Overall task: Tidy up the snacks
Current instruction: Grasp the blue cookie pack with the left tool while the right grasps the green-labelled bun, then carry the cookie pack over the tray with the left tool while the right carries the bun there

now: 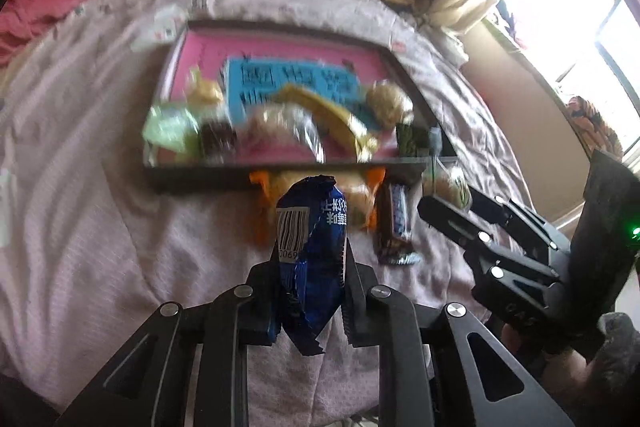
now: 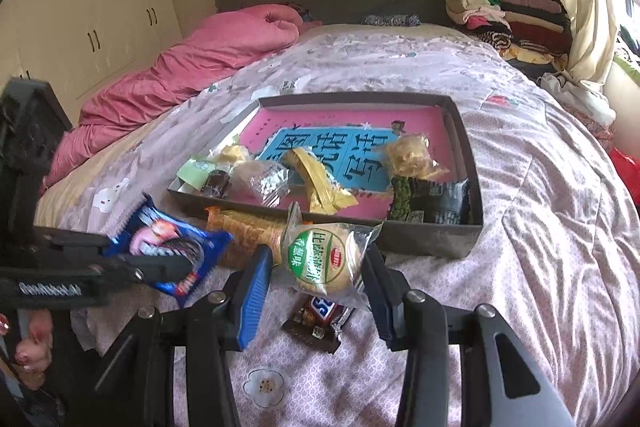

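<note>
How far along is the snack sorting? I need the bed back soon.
Roughly halfway. Done: several snacks already lie in the tray. In hand: the left gripper grips the blue cookie pack; the right gripper straddles the round green-label biscuit, grip unclear. Left: the orange packet and the Snickers bar on the bedspread.

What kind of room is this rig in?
A lived-in bedroom, most likely: the snack tray sits on a bed with a pink duvet, beside built-in wardrobes and stacked folded clothes.

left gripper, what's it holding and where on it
The left gripper pinches the blue snack packet across its lower half, barcode end sticking up.
</note>
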Motion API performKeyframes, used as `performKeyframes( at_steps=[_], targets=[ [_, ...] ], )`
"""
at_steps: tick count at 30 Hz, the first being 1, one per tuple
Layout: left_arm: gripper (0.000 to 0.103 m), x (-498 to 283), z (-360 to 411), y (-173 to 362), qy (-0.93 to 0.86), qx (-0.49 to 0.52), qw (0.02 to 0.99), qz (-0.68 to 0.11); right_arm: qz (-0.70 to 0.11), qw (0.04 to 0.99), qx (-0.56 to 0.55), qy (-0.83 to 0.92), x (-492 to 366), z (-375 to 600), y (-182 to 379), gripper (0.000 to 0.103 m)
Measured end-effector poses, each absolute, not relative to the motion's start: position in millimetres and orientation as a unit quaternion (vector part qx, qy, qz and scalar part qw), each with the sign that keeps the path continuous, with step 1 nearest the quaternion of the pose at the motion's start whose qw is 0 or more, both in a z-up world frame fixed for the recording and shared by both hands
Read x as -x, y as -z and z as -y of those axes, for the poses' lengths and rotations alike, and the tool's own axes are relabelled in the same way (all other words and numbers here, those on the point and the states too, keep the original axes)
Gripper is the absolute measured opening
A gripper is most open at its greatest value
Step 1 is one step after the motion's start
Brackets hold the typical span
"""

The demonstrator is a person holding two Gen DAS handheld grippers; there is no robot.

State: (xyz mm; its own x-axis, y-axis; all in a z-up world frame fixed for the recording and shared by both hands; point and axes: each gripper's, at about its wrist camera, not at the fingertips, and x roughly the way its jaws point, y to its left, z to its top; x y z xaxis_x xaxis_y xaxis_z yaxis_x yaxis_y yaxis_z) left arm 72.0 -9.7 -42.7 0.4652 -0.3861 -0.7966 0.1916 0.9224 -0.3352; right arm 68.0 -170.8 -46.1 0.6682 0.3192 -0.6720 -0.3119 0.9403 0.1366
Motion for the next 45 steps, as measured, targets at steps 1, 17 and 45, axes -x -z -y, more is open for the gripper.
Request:
performKeyframes(
  at_steps=[1, 17, 45],
  targets=[
    [0.023, -71.8, 6.8, 37.5, 0.168, 0.102, 0.854, -0.482, -0.364, 0.916, -0.003, -0.171, -67.8, 170.7, 43.6, 0.046],
    [0.023, -99.1, -26.4, 2.1, 0.121, 0.119, 0.888, -0.428, -0.335, 0.931, -0.018, -0.143, -81.3, 185.6, 24.5, 0.046],
    [0.023, -154.1, 16.6, 50.2, 0.203, 0.185, 0.853, -0.444, -0.339, 0.934, -0.045, -0.106, -112.6, 203.1, 26.8, 0.046]
  ],
)
